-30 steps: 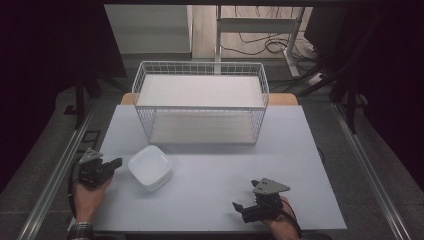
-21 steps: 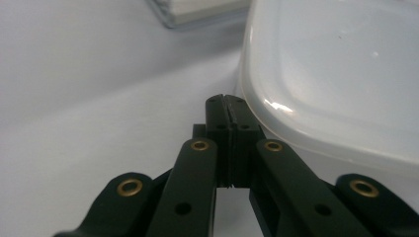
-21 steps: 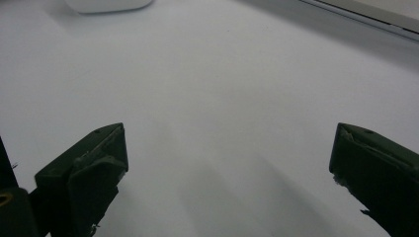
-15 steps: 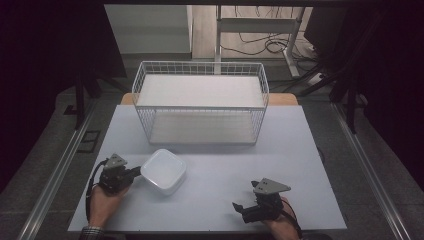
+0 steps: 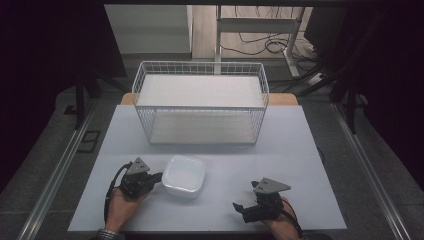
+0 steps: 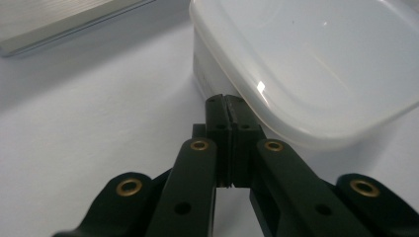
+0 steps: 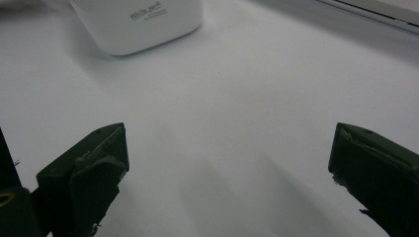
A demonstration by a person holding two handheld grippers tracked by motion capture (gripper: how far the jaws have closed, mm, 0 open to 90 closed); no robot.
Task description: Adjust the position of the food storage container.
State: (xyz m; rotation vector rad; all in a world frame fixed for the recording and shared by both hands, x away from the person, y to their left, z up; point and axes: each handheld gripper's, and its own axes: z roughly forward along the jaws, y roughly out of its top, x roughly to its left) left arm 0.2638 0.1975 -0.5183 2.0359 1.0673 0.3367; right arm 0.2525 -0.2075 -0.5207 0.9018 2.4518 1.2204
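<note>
My right gripper [image 5: 239, 206] sits nearest me at the front right of the white table [image 5: 300, 150], jaws spread wide with nothing between them, just where it rested a second ago; in the right gripper view its two black fingertips [image 7: 94, 158] frame bare tabletop, with the container's side and its small printed label further off. My left gripper [image 5: 159, 176] is the one that has changed: a second ago it was out at the table's left edge, apart from the white plastic container [image 5: 184, 174], and since then it has travelled inward with the container sliding ahead of it toward the middle. Now its jaws are pressed together with nothing between them, and in the left gripper view their tip sits tight under the overhanging rim of the lidded container [image 6: 316, 64], touching its left wall. So I judge this as a push and not a grasp: I am nudging the box along the surface with clenched jaws. The container now lies on the table in front of the white wire basket [image 5: 200, 107], near it but still apart, and outside it. If the basket is where the box belongs, the shove has only brought it within easy reach; I would still need to open up and take hold of it to lift it over that wire wall
</note>
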